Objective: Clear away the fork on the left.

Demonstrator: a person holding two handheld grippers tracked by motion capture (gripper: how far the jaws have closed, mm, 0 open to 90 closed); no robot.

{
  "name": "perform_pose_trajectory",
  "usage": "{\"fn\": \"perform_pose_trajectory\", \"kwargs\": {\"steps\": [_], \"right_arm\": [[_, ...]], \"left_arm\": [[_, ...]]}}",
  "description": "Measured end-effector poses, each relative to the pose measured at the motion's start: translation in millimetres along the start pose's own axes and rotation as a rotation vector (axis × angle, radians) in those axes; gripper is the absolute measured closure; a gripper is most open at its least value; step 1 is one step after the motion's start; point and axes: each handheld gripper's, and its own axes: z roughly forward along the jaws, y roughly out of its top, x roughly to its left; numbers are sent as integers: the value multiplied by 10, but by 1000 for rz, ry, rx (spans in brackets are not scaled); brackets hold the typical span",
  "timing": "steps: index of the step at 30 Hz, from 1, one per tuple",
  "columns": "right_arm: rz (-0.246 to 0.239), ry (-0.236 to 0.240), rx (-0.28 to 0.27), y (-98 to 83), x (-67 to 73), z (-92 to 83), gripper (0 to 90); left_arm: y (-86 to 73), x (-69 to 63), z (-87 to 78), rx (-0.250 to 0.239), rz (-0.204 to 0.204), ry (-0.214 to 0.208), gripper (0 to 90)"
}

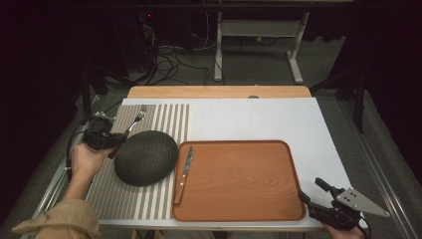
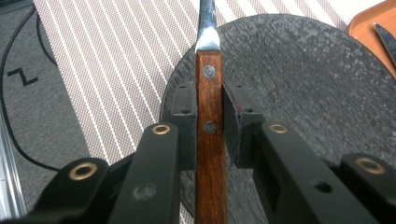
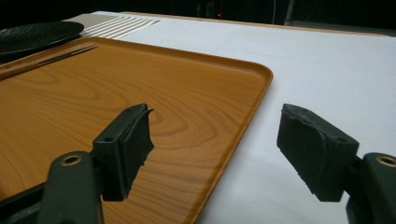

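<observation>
Wood-handled fork [image 2: 208, 135] clamped by left hand-held gripper [image 2: 208, 126], over pebbled plate [image 2: 303, 93].

A fork [image 1: 130, 126] with a reddish-brown wooden handle and silver metal neck is shown between black jaws. The plate [image 1: 146, 158] is rendered in dark charcoal with a mottled, speckled texture. The placemat [image 1: 171, 119] is patterned in grey-beige and white stripes. The tray [image 1: 239, 180] displays orange-brown wood grain; the surface [image 1: 278, 119] is white.
</observation>
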Motion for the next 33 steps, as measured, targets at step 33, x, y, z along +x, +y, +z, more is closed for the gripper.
{"fn": "perform_pose_trajectory", "kwargs": {"steps": [33], "right_arm": [[-46,12,6,27,62,16,266]], "left_arm": [[-584,-518,-349,-93,38,-76,724]]}}
